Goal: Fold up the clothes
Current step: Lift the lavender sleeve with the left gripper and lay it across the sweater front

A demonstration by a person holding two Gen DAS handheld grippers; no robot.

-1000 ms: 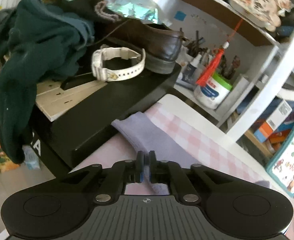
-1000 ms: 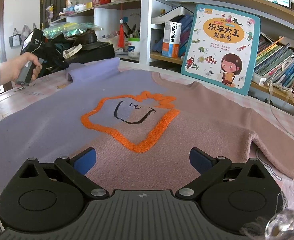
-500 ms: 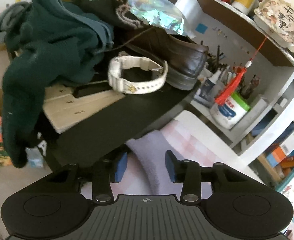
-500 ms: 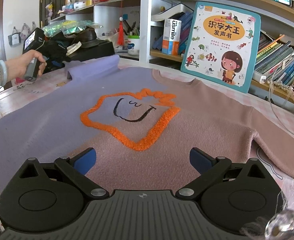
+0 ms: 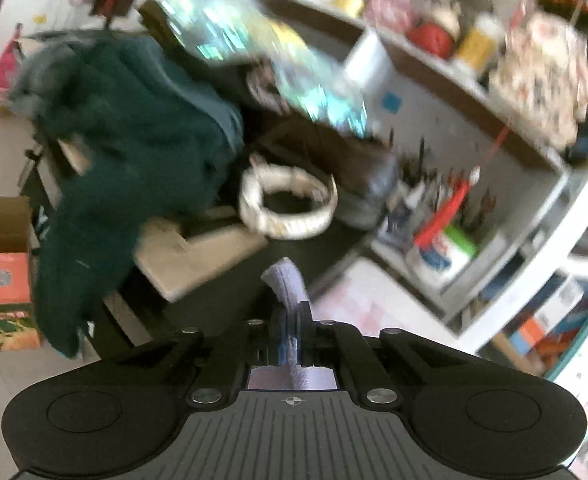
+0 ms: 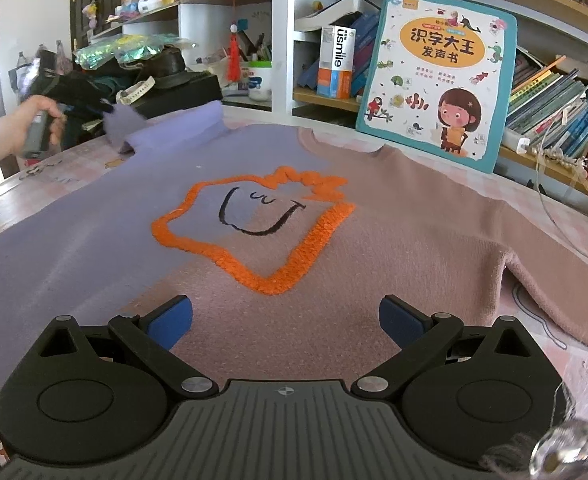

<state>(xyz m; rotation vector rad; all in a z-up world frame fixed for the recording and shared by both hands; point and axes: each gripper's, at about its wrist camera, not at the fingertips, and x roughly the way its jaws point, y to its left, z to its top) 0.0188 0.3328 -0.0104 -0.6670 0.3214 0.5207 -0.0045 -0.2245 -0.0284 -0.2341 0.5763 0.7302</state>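
Half a second earlier the left gripper (image 5: 293, 330) stood parted over the lilac sleeve (image 5: 288, 286); now its fingers were clenched on that sleeve, whose cuff stuck out past the fingertips, lifted off the table; the right gripper (image 6: 285, 320) was unchanged, its fingers spread wide and holding nothing, with the sweater (image 6: 254, 216) lying flat ahead of and under them; from the right wrist the left hand (image 6: 22, 130) was partly cut off at the frame edge; the left wrist view was smeared, so the watch (image 5: 288, 204), the green garment (image 5: 126, 152) and the shelf (image 5: 474, 92) beyond the fingertips were hard to read.
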